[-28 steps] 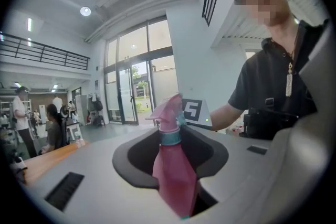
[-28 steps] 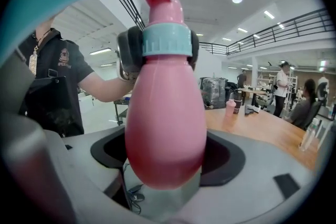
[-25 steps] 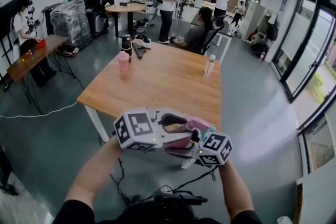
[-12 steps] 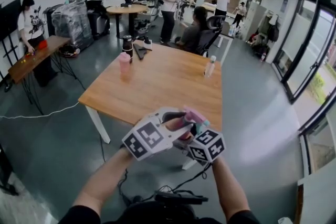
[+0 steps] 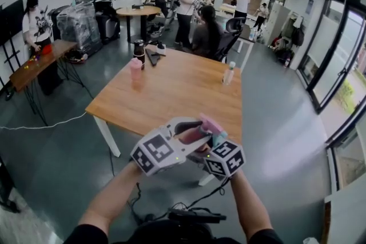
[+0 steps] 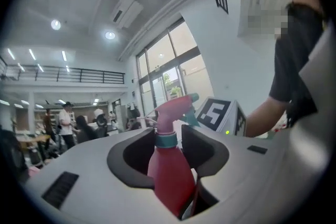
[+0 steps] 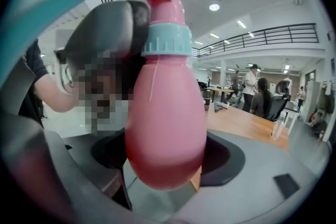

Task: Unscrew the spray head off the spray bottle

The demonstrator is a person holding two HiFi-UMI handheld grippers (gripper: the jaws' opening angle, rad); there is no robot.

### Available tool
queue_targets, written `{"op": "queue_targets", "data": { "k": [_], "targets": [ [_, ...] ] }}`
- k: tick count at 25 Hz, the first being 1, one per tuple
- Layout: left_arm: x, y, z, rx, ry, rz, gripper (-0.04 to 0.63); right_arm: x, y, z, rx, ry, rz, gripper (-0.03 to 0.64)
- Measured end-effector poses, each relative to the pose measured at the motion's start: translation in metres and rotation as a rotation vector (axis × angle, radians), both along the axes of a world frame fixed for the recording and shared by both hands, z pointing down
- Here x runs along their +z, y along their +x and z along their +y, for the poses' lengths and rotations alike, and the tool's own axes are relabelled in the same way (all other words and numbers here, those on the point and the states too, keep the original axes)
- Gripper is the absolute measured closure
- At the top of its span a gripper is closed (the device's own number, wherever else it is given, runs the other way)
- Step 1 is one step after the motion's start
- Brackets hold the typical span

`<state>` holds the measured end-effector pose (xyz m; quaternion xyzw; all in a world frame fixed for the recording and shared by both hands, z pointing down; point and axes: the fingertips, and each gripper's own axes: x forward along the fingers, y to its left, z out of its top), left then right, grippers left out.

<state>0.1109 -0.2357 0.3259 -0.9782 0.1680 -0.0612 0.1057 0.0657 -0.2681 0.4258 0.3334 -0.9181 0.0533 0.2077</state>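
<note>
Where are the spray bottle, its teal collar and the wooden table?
spray bottle [image 6: 170,178], left gripper view, on its pink-red body.
teal collar [image 6: 166,140], left gripper view, on the ring's front.
wooden table [image 5: 171,94], head view, on bare tabletop.

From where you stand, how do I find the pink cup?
Find the big wooden table ahead. Near its far left corner stands the cup, just in front of a taller dark flask. It is the only pink thing on the table.

The left gripper [image 6: 169,152] is held level, its fingers just eased wider yet clasped on the bottle [image 6: 170,178]. The right gripper [image 7: 165,165] is tilted downward, its grip unclear.
</note>
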Motion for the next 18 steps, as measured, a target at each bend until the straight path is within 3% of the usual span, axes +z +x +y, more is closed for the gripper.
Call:
{"op": "queue_targets", "data": {
  "k": [4,9,13,18],
  "targets": [
    [-0.005,-0.006,0.011,0.206,-0.087,0.007,0.425,-0.001,-0.006,0.017,-0.115,-0.002,-0.001,0.221],
    [-0.006,-0.011,0.041,0.434,-0.101,-0.044,0.425,-0.006,-0.018,0.049,-0.270,0.005,-0.007,0.221],
    [-0.007,-0.009,0.053,0.499,-0.092,-0.079,0.425,-0.012,-0.023,0.069,-0.362,0.010,0.006,0.221],
    [-0.010,-0.006,0.056,0.496,-0.079,-0.060,0.457,-0.008,-0.021,0.070,-0.351,-0.003,0.009,0.221]
  ]
}}
